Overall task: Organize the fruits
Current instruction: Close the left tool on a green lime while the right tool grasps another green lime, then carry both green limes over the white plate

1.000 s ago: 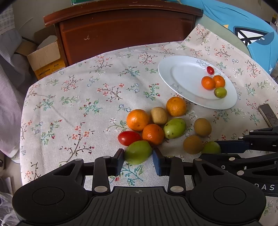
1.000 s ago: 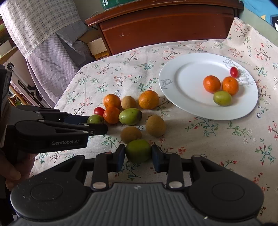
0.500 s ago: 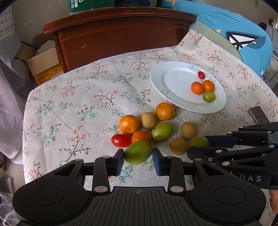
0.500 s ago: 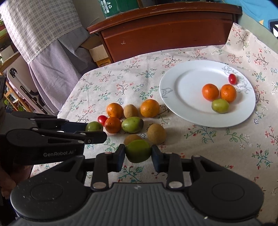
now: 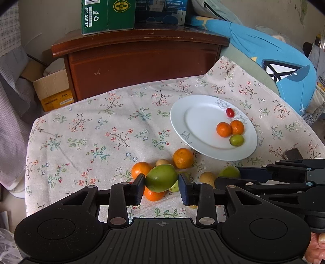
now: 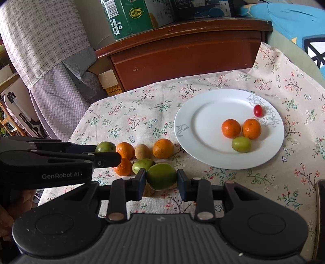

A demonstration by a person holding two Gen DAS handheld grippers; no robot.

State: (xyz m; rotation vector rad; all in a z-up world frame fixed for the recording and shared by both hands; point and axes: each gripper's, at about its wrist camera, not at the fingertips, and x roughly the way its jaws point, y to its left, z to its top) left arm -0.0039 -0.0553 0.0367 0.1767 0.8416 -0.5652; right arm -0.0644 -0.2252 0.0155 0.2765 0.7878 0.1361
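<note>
My left gripper (image 5: pixel 161 183) is shut on a green fruit (image 5: pixel 161 178) and holds it above the pile of loose fruit. My right gripper (image 6: pixel 161 182) is shut on another green fruit (image 6: pixel 161 176), also lifted. A white plate (image 5: pixel 195 119) at the right holds two oranges (image 5: pixel 223 129), a small green fruit (image 5: pixel 236 140) and a cherry tomato (image 5: pixel 230 112). In the right wrist view the plate (image 6: pixel 203 121) lies ahead to the right. Loose oranges (image 6: pixel 163 148), a brown fruit (image 6: pixel 142 151) and a green fruit (image 6: pixel 142 165) lie on the flowered tablecloth (image 6: pixel 132 121).
A brown wooden cabinet (image 5: pixel 142 61) stands behind the table with green and dark boxes (image 5: pixel 107 16) on top. A cardboard box (image 5: pixel 52 89) sits at the left. A blue cushion (image 5: pixel 274 61) lies at the right. A dark phone (image 5: pixel 292 154) rests near the table's right edge.
Both grippers have risen and pulled back, each lifting its green fruit off the cloth. The table and plate now look farther away.
</note>
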